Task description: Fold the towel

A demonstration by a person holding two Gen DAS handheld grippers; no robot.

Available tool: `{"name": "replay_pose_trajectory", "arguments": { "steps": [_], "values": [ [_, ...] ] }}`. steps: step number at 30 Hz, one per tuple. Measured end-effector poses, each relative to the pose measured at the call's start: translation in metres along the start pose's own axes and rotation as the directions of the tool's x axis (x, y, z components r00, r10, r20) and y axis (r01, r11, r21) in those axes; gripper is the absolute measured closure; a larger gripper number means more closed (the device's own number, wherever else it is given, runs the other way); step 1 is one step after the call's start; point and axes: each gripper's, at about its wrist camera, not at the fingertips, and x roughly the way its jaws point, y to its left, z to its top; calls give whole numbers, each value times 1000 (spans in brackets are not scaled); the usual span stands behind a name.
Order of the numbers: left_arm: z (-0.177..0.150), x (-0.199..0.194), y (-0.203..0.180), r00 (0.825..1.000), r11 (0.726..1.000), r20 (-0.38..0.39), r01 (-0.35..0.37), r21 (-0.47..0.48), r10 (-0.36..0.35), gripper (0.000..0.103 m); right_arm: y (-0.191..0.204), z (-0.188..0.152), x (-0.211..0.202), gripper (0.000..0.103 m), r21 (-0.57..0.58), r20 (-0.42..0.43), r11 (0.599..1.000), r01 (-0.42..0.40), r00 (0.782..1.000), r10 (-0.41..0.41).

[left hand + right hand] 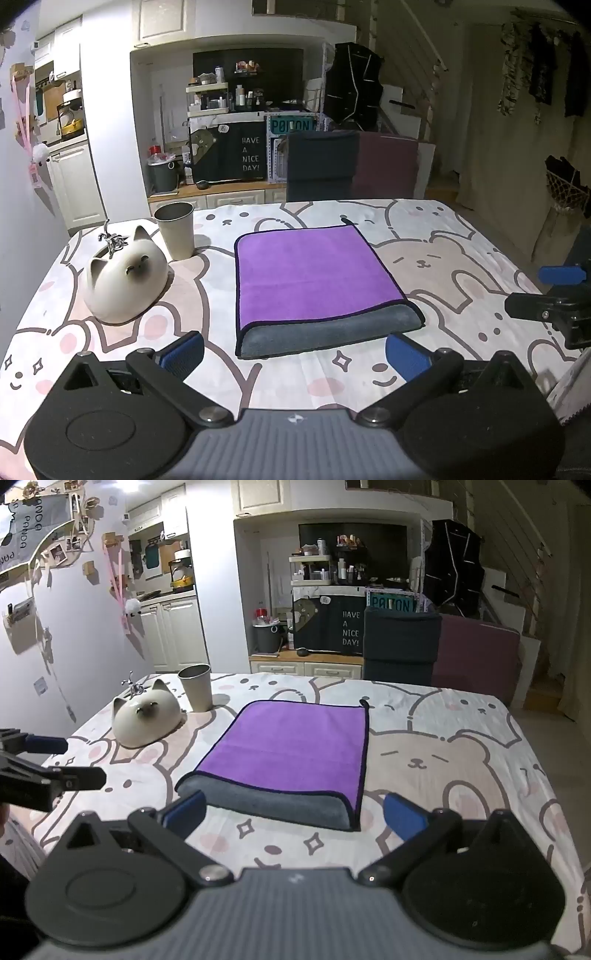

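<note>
In the left wrist view, the towel (314,280) lies flat on the table (461,266), right of the cat figure (127,278) and the cup (175,230). It looks folded once already: a purple face lies on top and a rounded grey fold runs along its near edge. The left gripper (295,350) hangs just short of that fold with its jaws spread wide and nothing between them; the right gripper shows at the right edge, well apart from the towel. In the right wrist view, the towel (291,753) again sits right of the cat figure (147,716), its grey fold nearest the camera. The right gripper (295,812) is wide open and empty, its left pad (186,810) just beside the fold's corner. I judge one fold done; a second fold may remain.
</note>
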Motion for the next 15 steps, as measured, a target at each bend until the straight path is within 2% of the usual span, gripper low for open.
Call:
{"name": "replay_pose_trajectory", "arguments": {
  "steps": [15],
  "values": [
    [0, 0, 1, 1000, 1000, 2, 9, -3, -9, 0, 0, 0, 1, 0, 1, -9, 1000, 0, 1000, 0]
  ]
}}
